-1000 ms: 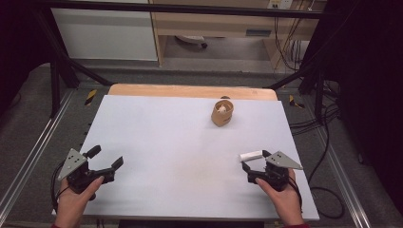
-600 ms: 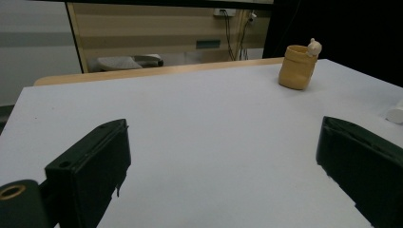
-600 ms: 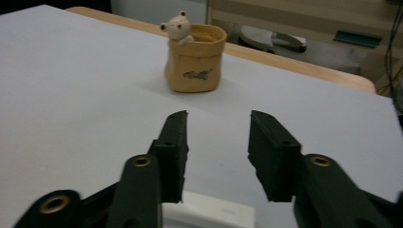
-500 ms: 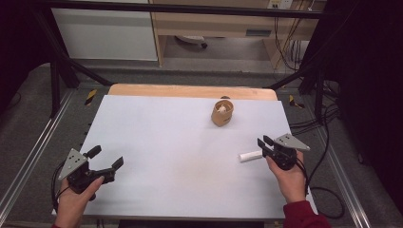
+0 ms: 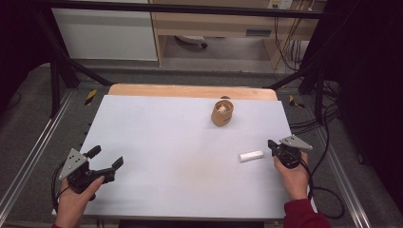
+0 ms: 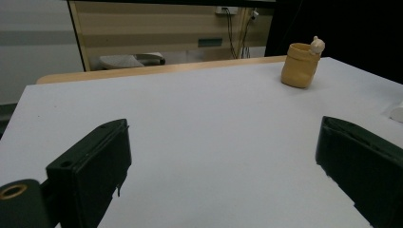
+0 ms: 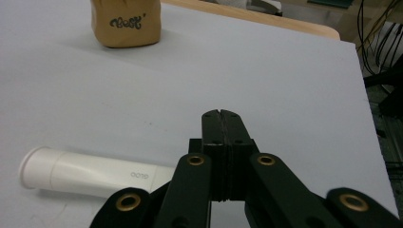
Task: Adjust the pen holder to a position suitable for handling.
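Lying beside the right gripper (image 7: 221, 115), white tube (image 7: 90, 174); tan pot (image 5: 222, 113) beyond.

**What is cut off, covered or too small to read**

In the right gripper view, the near end of the white tube (image 7: 90, 175) is covered by the right gripper (image 7: 222, 114); the tan pot (image 7: 126, 23) is cut off by the top edge. The small print on the tube cannot be made out. In the left gripper view, a white object (image 6: 397, 112) is clipped by the right edge and cannot be identified. In the high view, the pale item (image 5: 221, 109) inside the pot is too small to tell.
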{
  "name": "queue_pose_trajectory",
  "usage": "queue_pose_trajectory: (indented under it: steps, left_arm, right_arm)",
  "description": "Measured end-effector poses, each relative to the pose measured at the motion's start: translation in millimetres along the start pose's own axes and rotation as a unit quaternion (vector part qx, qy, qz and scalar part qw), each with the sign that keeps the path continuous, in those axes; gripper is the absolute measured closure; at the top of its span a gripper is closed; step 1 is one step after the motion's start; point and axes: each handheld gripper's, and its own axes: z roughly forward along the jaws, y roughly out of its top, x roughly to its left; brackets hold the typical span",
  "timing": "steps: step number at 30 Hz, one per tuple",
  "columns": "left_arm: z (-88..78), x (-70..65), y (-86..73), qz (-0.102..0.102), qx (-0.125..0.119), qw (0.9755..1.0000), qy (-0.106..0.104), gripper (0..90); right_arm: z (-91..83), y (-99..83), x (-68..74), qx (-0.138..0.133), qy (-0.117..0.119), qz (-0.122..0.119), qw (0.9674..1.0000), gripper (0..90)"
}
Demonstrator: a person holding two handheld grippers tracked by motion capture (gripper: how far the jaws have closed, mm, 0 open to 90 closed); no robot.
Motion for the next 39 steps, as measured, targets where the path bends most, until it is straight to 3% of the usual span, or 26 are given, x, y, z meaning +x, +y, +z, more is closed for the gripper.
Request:
queue_pose_trajectory:
  steps: [8,17,31,39]
  left_arm:
    - [0.3,-0.4,0.0,0.001,0.001,1.0000,-0.002,4.6]
    - [1.0,-0.9,-0.2,0.002,0.002,1.0000,-0.003,4.6]
    - [1.5,-1.2,-0.3,0.003,0.004,1.0000,-0.003,4.6]
    - [1.7,-1.3,-0.3,0.003,0.004,1.0000,-0.003,4.6]
  right_arm:
    - [4.2,-11.0,-5.7,0.039,0.003,0.025,0.9989,90.0]
    - [13.7,-15.4,3.4,0.080,0.016,0.006,0.9966,90.0]
    - [19.7,-10.1,8.9,0.093,0.029,0.020,0.9950,90.0]
    - [21.5,-7.9,18.6,0.101,0.045,0.006,0.9938,90.0]
